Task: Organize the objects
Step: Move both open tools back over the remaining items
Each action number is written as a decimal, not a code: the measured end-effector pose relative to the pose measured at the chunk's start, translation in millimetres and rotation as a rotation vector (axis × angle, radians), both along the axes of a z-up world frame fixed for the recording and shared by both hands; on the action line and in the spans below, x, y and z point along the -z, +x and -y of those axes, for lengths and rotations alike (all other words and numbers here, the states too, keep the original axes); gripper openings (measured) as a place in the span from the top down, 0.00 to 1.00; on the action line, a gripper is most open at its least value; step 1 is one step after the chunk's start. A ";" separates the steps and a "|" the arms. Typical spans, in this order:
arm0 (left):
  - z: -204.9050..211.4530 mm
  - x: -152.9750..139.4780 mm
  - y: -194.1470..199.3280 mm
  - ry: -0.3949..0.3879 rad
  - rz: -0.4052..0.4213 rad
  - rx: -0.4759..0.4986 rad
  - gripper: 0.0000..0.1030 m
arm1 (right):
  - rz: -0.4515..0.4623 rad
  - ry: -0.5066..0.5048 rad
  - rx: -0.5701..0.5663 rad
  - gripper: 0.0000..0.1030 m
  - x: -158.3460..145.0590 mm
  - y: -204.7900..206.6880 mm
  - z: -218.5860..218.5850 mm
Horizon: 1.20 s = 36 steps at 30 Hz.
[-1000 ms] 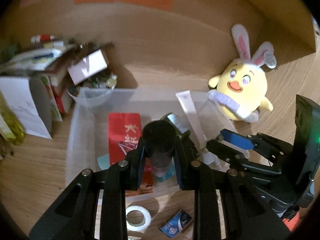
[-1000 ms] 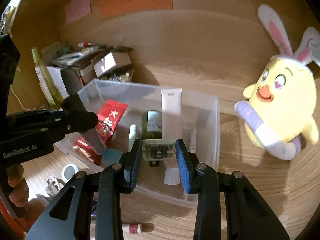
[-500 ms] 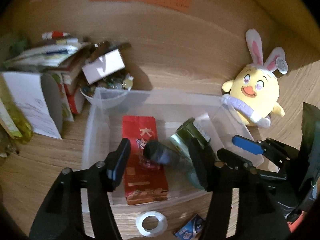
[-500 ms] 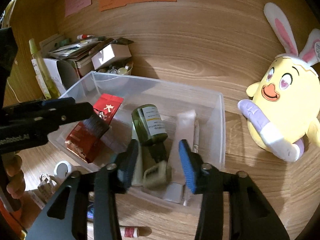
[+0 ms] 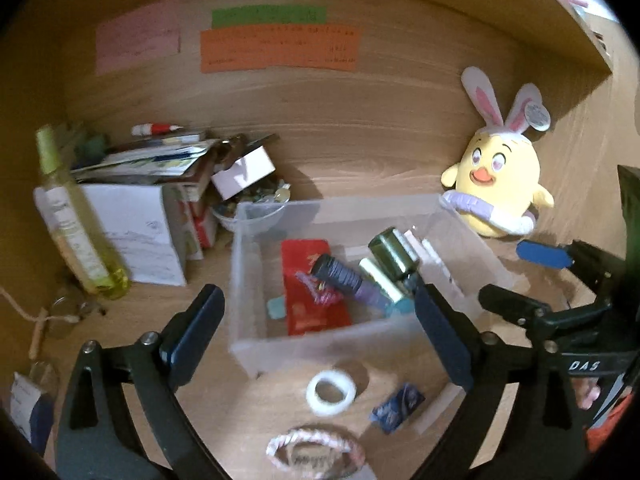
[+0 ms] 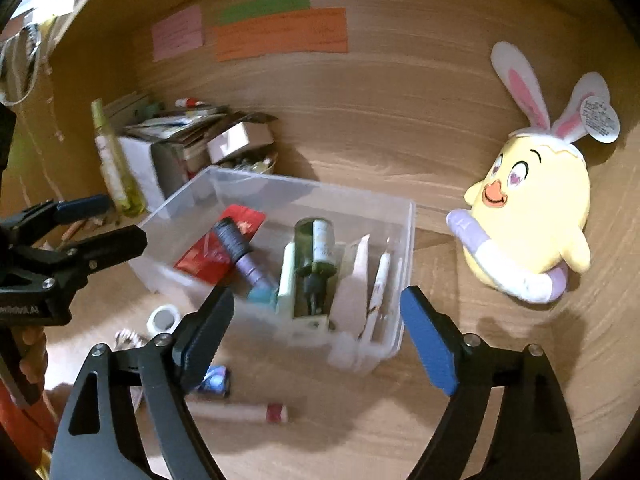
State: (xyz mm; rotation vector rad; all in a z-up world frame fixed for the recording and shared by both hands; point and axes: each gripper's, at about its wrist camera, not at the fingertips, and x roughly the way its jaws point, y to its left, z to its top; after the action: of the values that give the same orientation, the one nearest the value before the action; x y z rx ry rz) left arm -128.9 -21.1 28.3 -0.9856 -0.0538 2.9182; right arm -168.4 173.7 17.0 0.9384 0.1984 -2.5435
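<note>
A clear plastic bin stands on the wooden desk. Inside lie a red packet, a purple tube with a dark cap, a green bottle and a white tube. My left gripper hovers before the bin's near wall, its jaws opening wide with nothing pressed between them. In the right wrist view the same bin holds the purple tube, the green bottle and a pen. My right gripper is also opening, with nothing held, just short of the bin's near corner.
A yellow plush chick with bunny ears sits right of the bin. A tape roll, a small blue packet and a braided ring lie in front. A yellow-green bottle and stacked boxes crowd the left.
Both grippers opened and drew back and up from the bin. The left let go of the dark-capped purple tube, the right a small pale green item; both now lie in the bin.
</note>
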 end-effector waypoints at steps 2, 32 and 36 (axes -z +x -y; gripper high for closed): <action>1.3 2.3 13.0 -0.004 0.008 0.008 0.04 | 0.008 0.002 -0.014 0.17 2.2 9.9 -0.5; 0.3 103.2 90.8 -0.049 0.239 0.143 0.32 | 0.091 0.121 -0.117 0.06 73.2 51.1 40.5; -4.9 101.3 101.8 -0.048 0.230 0.160 0.48 | 0.155 0.085 -0.188 0.09 76.7 42.5 46.5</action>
State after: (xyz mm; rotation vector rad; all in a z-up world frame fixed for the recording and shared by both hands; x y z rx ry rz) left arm -27.1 -16.2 -73.0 -1.2659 0.0817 2.6624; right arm -125.9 127.2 -59.7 1.0898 0.3338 -2.2954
